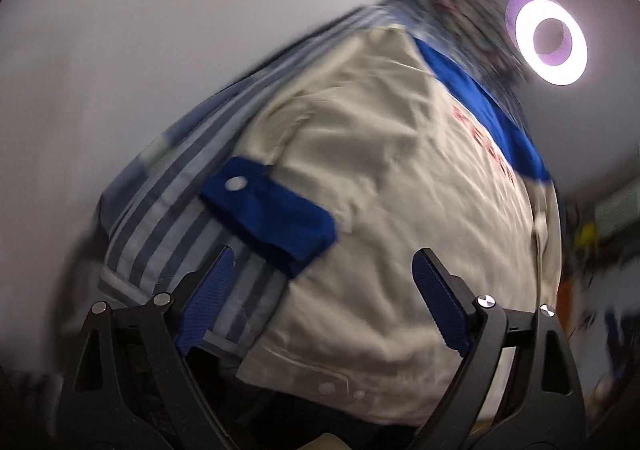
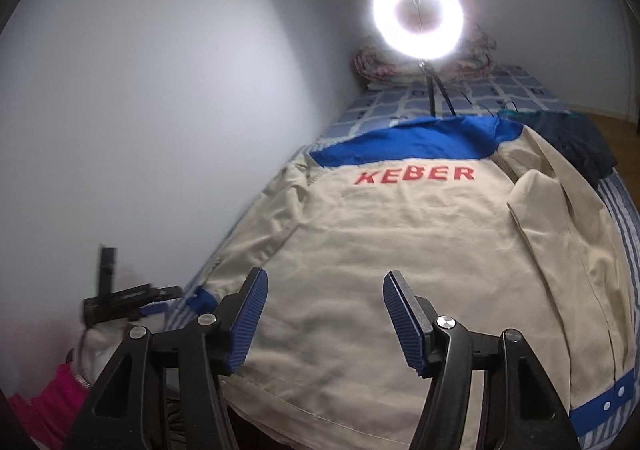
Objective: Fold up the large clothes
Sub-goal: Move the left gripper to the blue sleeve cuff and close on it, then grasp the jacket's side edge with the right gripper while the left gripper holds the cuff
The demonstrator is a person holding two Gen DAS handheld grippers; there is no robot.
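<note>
Left wrist view is motion-blurred and tilted; the red lettering on the jacket (image 1: 380,177) can't be read there, and the far pile beyond the collar is a smear. Left gripper (image 1: 324,270) fingers are spread wide, holding nothing, above the jacket's lower part. Blue cuff (image 1: 272,213) with a snap lies just ahead of the left finger, over the striped sheet (image 1: 172,217). Hem runs under the fingers, partly hidden by them.

Right wrist view is sharp. Right gripper (image 2: 324,290) fingers also spread, empty, over the hem (image 2: 312,406), which is cut off by the frame bottom. Jacket (image 2: 400,250) lies back-up on the bed (image 2: 480,93), "KEBER" well ahead of the fingertips. Right sleeve (image 2: 560,234) is folded in, its cuff at the frame's lower right. Ring light (image 2: 419,14) glare washes out the bedding pile (image 2: 376,61) behind. Dark garment (image 2: 572,137) sits far right of the fingers. Wall (image 2: 160,109) hugs the jacket's left edge; open sheet shows beyond the collar.
</note>
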